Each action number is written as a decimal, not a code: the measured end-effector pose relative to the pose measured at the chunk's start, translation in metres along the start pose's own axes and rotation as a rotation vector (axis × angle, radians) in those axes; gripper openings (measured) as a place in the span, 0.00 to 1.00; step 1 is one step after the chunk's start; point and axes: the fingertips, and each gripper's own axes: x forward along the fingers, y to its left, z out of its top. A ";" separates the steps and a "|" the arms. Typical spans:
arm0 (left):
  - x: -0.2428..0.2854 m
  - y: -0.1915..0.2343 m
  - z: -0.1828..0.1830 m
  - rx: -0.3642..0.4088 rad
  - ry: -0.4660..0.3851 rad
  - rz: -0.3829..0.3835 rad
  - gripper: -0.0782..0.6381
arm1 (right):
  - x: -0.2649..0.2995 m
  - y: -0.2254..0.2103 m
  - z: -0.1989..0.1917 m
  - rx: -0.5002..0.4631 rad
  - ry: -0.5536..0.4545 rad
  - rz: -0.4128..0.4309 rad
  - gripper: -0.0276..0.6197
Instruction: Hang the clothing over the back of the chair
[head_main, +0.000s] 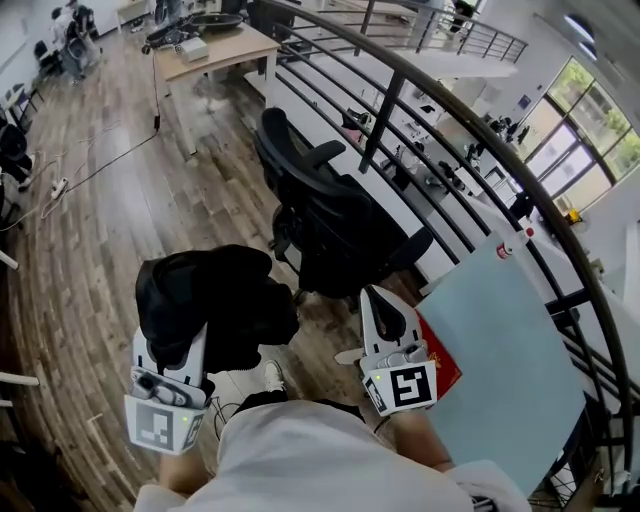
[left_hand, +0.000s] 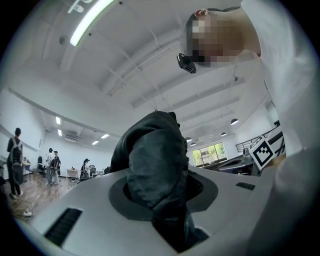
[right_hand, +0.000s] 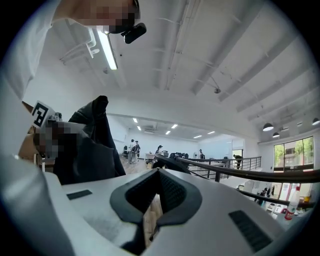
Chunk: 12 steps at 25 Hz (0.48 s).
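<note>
A bundle of black clothing hangs bunched in front of me, and my left gripper is shut on its lower edge. In the left gripper view the dark cloth fills the slot between the jaws of the left gripper and rises above them. The black office chair stands just beyond, its back towards the railing. My right gripper is level beside the chair seat, shut, with nothing in it. In the right gripper view the right gripper has its pads meeting at the tip, and the clothing shows at the left.
A curved black railing runs behind the chair. A light blue panel with a red object at its edge lies right of my right gripper. A wooden desk stands far back, and a cable crosses the wood floor at left.
</note>
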 end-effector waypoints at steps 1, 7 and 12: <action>0.005 0.005 -0.003 0.000 0.001 -0.005 0.30 | 0.007 0.000 0.000 0.000 0.000 -0.004 0.07; 0.025 0.029 -0.007 0.031 0.000 -0.029 0.30 | 0.039 0.011 -0.001 -0.002 0.000 0.010 0.07; 0.047 0.045 0.003 0.049 0.001 -0.040 0.30 | 0.046 0.006 0.002 0.010 -0.009 0.002 0.07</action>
